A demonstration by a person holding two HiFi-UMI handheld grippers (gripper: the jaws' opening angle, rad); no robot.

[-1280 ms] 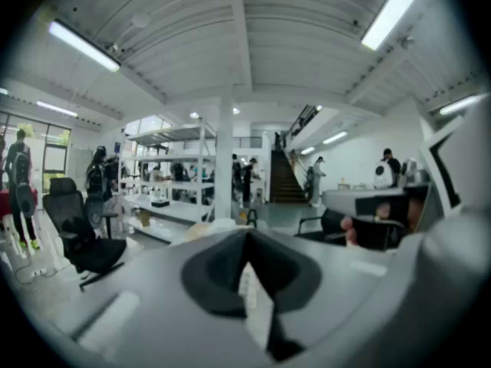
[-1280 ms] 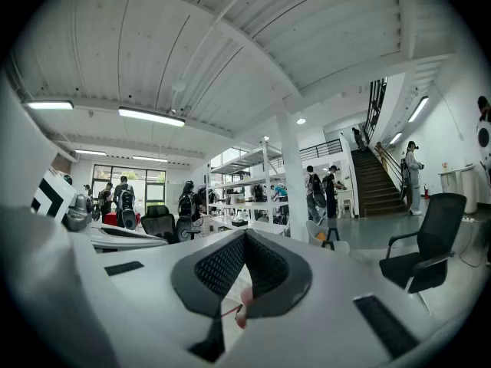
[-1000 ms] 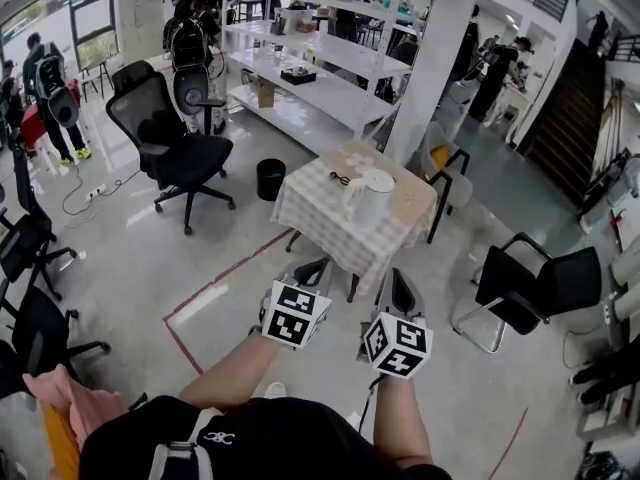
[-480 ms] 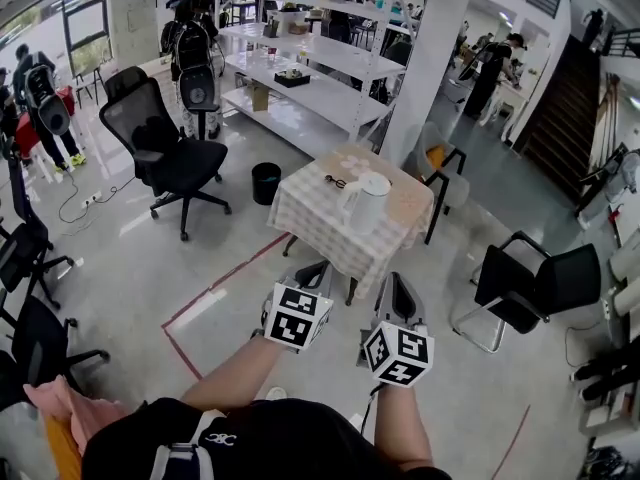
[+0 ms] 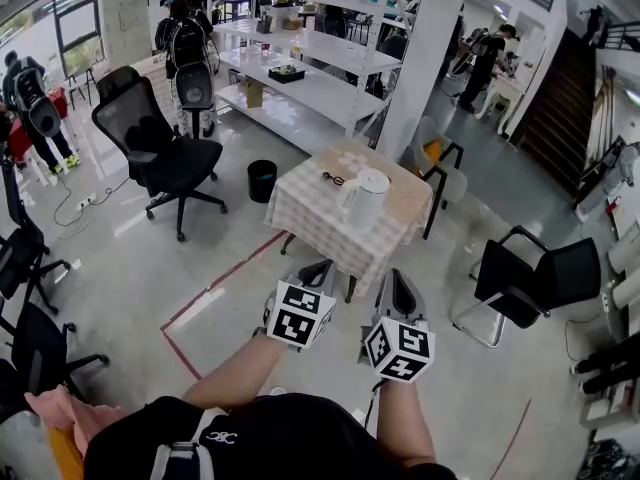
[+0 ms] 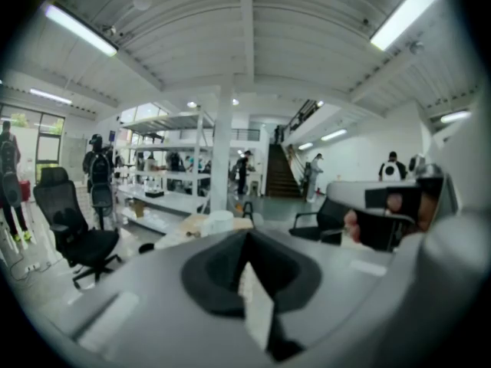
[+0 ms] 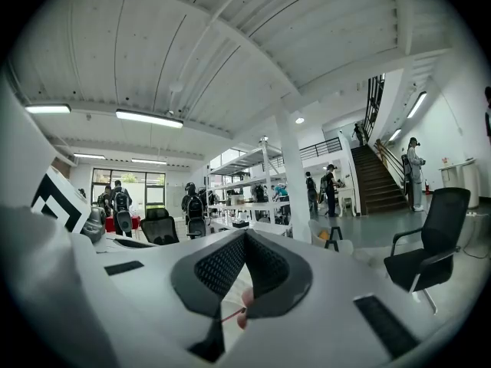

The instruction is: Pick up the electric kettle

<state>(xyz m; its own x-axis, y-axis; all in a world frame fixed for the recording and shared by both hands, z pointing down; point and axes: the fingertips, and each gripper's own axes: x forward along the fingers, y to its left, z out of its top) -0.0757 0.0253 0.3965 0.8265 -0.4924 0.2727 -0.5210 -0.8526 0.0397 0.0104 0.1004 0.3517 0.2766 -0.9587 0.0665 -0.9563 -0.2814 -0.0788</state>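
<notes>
The fingers of the left gripper (image 5: 318,267) are pressed together with nothing between them. Those of the right gripper (image 5: 400,280) also seem closed and empty, though a thin slit shows low between them. Both grippers hang side by side above the floor (image 5: 200,268), well short of the cloth-covered bench (image 5: 305,218). The white electric kettle (image 5: 368,196) stands upright near the bench's middle, untouched.
</notes>
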